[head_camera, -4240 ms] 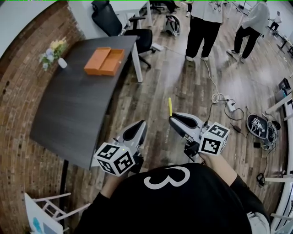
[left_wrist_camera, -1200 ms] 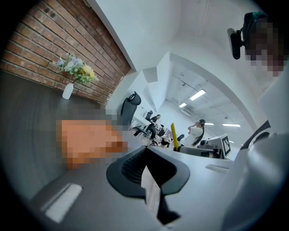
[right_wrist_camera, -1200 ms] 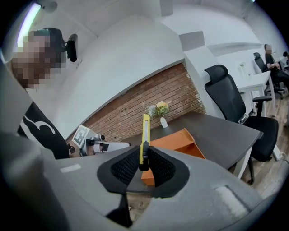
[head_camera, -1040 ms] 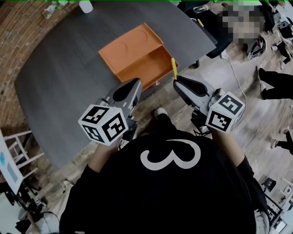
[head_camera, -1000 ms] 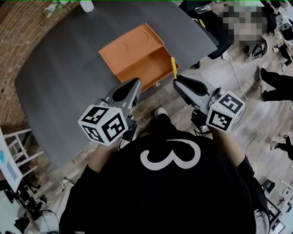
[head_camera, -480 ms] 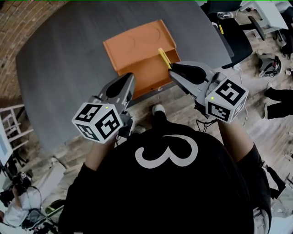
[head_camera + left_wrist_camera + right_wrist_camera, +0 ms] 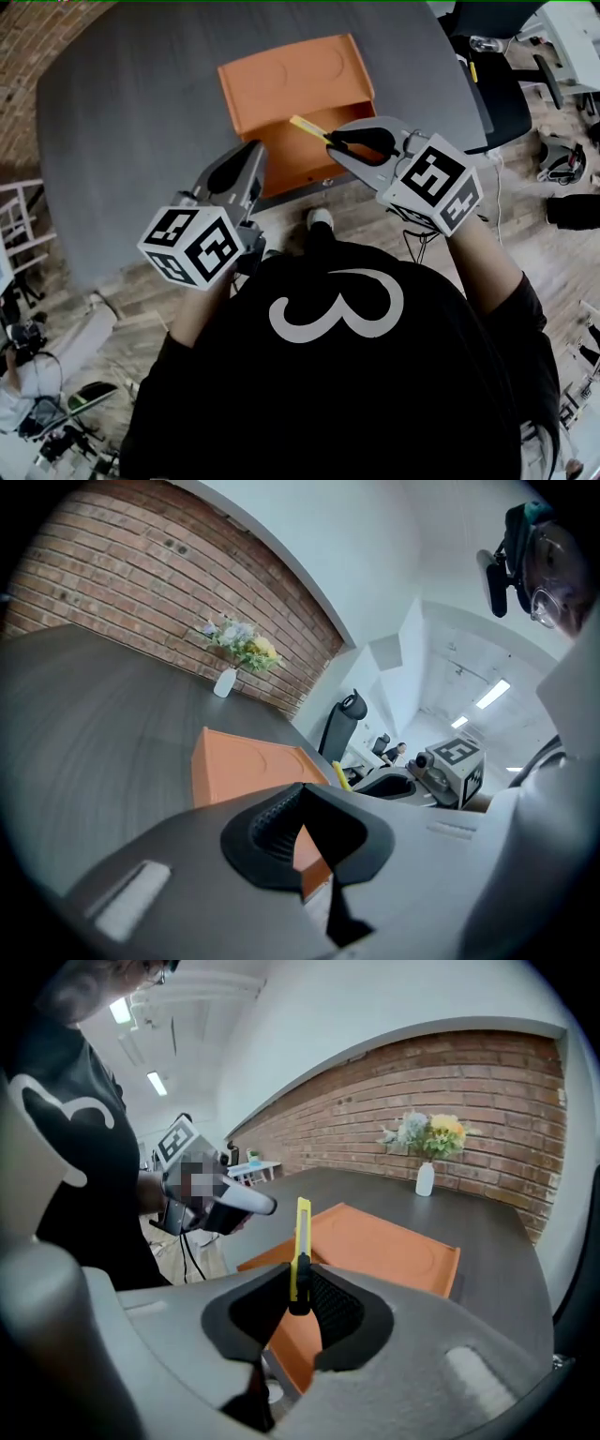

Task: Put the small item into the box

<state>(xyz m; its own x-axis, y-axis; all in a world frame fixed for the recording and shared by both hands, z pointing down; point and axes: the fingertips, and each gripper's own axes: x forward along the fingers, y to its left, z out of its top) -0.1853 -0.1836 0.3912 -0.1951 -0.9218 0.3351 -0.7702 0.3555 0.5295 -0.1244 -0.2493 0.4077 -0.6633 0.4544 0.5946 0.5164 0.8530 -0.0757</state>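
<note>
Right gripper (image 7: 330, 141) now reaches over the orange box (image 7: 281, 84) on the table (image 7: 122, 112), jaws clamped on the yellow knife (image 7: 307, 127) by its tail so its tip leads toward the open half; left gripper (image 7: 251, 150), closed and empty, waits alongside

Brick wall (image 7: 141, 564), dark table (image 7: 122, 122), wood floor (image 7: 562, 272), office chair (image 7: 502, 89)

Light: bright, even; ceiling strips (image 7: 492, 694) overhead.
Edges: fisheye bend, dark corners.
Blur: table (image 7: 84, 724) surface streaked.
</note>
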